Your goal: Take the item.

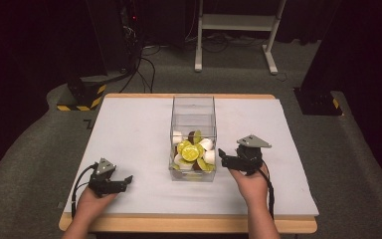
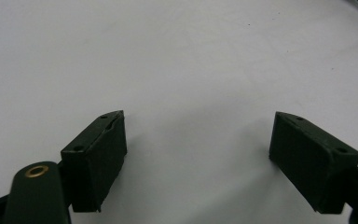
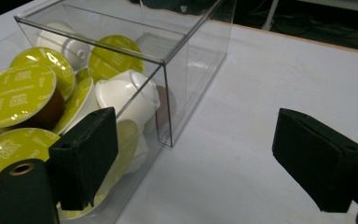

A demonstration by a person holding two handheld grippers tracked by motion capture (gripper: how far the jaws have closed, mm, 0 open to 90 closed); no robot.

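High view: right gripper is sitting just right of the clear box of capsules mid-worktop, jaws wide and empty, pointing at its near corner; left gripper, also wide, is lying farther off.

Clear box mid-table, its near end heaped with green-lidded capsules.
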